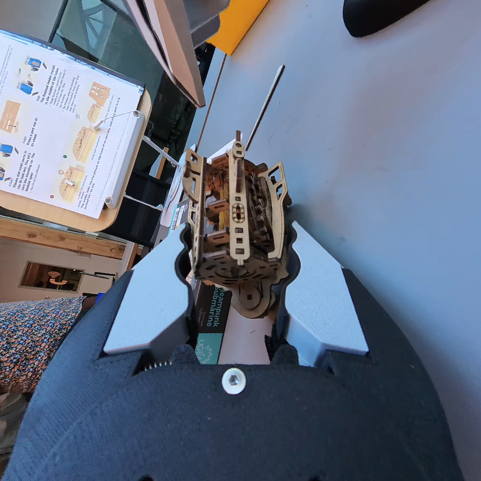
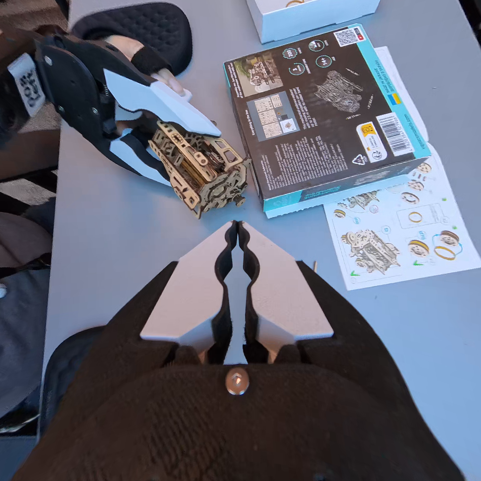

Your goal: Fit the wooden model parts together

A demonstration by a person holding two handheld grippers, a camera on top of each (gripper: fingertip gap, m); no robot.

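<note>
Gripping the wooden model (image 2: 200,169) tilted over the table (image 2: 130,234), the left gripper (image 2: 192,158) is clamped. The right gripper (image 2: 237,224) is pinched empty; the loose stick (image 2: 315,266) should probably be fetched while the model is held steady.

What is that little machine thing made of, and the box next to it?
The model looks like thin pale plywood, unpainted, with dark burnt-looking cut edges and slots. The box seems to be printed cardboard, dark and slightly glossy with teal edges; its folded corners suggest card.
</note>
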